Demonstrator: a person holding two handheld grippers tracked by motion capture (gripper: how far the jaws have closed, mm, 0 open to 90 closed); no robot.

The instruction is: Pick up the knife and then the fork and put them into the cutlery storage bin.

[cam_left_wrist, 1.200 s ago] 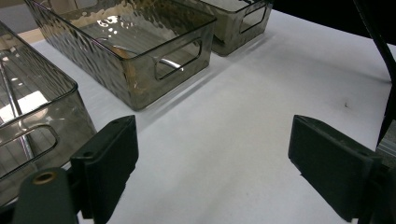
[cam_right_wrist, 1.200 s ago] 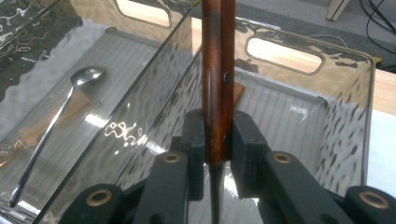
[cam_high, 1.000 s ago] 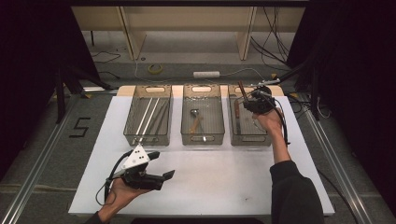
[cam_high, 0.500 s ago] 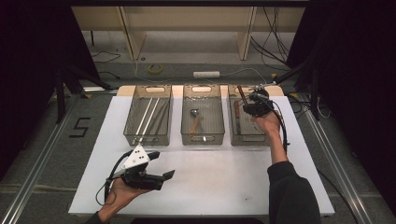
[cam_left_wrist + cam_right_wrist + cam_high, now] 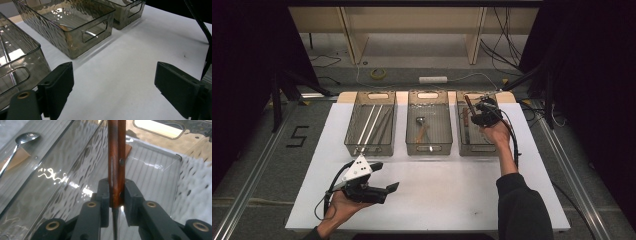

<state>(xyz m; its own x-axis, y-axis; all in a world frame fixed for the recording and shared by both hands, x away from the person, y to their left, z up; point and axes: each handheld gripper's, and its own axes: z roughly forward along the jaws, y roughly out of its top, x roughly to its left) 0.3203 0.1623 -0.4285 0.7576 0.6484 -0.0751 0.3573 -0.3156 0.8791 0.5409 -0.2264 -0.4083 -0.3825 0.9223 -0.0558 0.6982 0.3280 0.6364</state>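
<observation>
The right gripper has its fingers clamped on the wooden handle of a knife, held over the right-hand bin. It looks lifted but not yet set down. Left of that bin, the middle bin holds a spoon. The left gripper, fingers wide and empty, hovers over the worktop.
</observation>
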